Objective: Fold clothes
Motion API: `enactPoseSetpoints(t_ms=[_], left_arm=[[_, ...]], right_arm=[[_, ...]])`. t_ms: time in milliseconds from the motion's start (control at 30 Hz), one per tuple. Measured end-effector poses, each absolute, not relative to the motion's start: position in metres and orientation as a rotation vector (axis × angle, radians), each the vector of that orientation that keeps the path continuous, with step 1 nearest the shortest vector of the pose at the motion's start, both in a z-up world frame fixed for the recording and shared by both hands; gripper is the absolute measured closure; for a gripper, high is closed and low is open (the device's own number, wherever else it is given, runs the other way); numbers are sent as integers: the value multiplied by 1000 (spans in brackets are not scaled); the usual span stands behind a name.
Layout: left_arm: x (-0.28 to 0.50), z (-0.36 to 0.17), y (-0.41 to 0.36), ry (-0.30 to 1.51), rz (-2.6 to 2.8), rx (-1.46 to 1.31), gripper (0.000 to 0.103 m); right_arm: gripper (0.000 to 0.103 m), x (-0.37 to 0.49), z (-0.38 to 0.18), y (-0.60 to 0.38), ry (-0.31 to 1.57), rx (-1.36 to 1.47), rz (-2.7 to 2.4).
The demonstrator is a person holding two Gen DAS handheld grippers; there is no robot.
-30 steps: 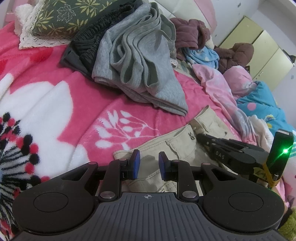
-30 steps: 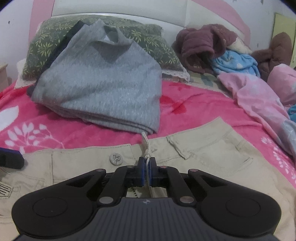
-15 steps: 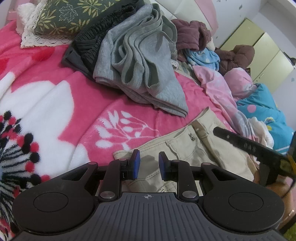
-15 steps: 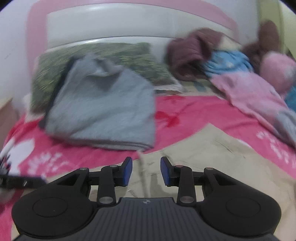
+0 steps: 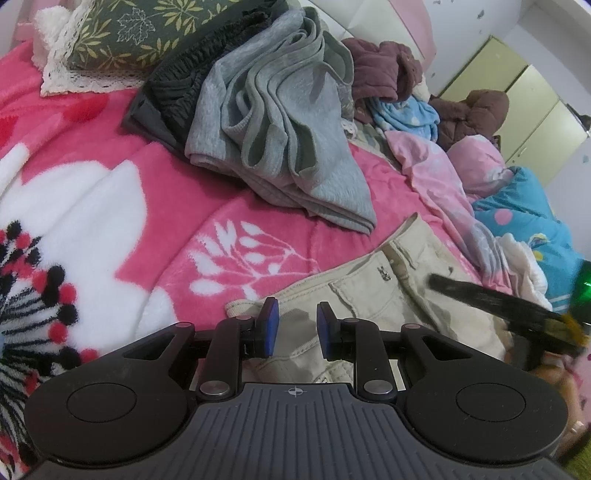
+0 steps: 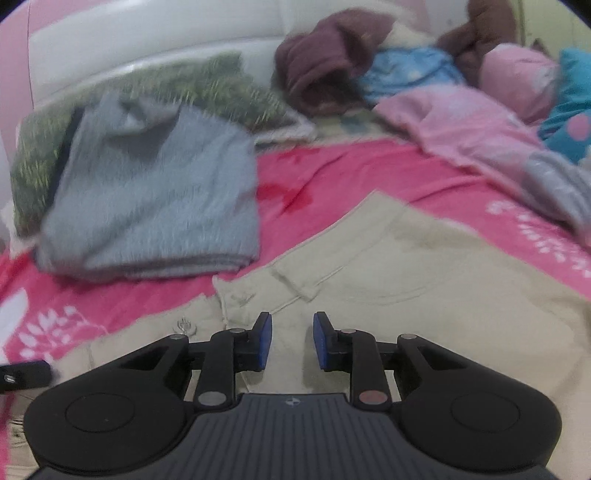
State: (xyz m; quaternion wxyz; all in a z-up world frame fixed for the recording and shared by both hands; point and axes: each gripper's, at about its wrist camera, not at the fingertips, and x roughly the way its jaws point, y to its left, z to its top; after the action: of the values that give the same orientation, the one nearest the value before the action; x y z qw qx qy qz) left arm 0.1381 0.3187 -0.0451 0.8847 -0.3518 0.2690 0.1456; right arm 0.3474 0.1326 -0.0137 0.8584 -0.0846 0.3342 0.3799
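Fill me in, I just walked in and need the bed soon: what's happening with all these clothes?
A person is folding laundry on the bed with a gripper in each hand. Beige trousers lie spread on the pink blanket, and both grippers hang over them. The left gripper is slightly open with nothing pinched. The right gripper grips nothing either, and its jaws are closing. A folded grey garment lies by the pillow. More clothes are piled unfolded behind.
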Motion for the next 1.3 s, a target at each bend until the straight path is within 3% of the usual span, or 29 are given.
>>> enactPoseSetpoints(t_ms=[400,667,733,900,1000,1167,1300], left_arm=[[136,-47,324,552,288,-785,80],[110,-17,313,465,321,-708,74],[95,1,299,409,303,-658,66],[83,46,227,344,33,-584,56],[95,50,162,420,-191,-590,55],[111,28,53,565,-314,-433,55],[121,7,14,599,-281,-324,55]], right_arm=[[75,221,84,-65,615,136,706],[74,111,84,-174,596,195,485],[74,90,80,-194,595,216,443],[74,57,72,-225,579,284,379],[74,44,71,-236,560,306,355],[74,30,73,-260,521,326,307],[74,29,65,-276,522,341,272]])
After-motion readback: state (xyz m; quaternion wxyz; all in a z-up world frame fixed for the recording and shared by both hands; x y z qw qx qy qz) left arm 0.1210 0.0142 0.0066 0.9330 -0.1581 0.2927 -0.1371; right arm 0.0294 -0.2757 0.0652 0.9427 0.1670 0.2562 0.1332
